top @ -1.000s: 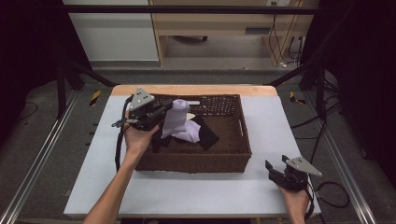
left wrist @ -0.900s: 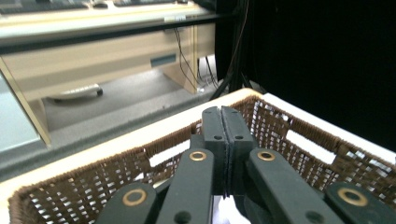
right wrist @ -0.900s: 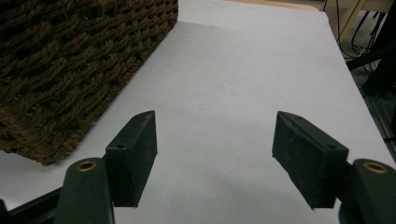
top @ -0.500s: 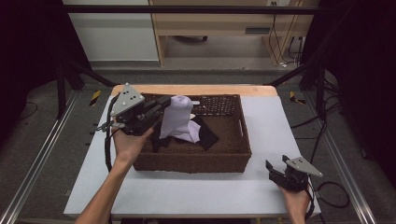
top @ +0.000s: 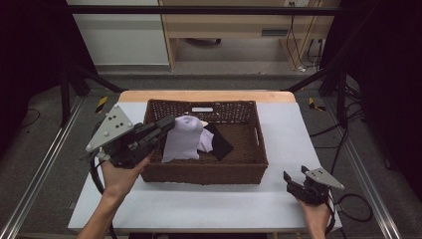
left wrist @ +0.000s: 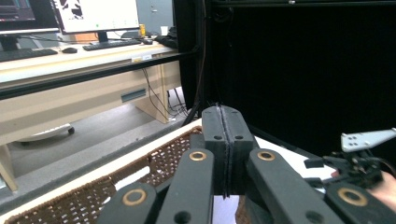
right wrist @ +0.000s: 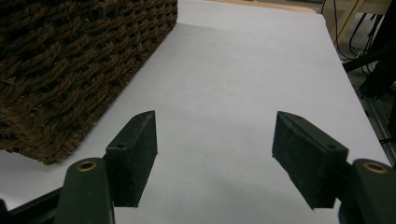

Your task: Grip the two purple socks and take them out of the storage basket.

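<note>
A pale lilac cloth point(top: 183, 139) is seen pinched at its upper edge by the left gripper point(top: 168, 124), whose jaws are pressed flat together in the left gripper view, with a thin seam of fabric between them; the garment hangs from that grip and drapes down into the brown wicker basket point(top: 251, 164), so it is judged lifted but not clear of the rim. More pale fabric and a dark, black cloth point(top: 218, 141) are seen lying on the basket floor beside it. The basket stands on the white table point(top: 209, 204), toward its far side. The right gripper point(top: 293, 181) is held low at the table's near right corner, well apart from the basket; its jaws stand apart with nothing between them, and the bare tabletop is seen through the gap in the right gripper view. The work is judged to be at an early stage: one piece is being drawn out, and the remaining cloths are left to be taken from the basket.
</note>
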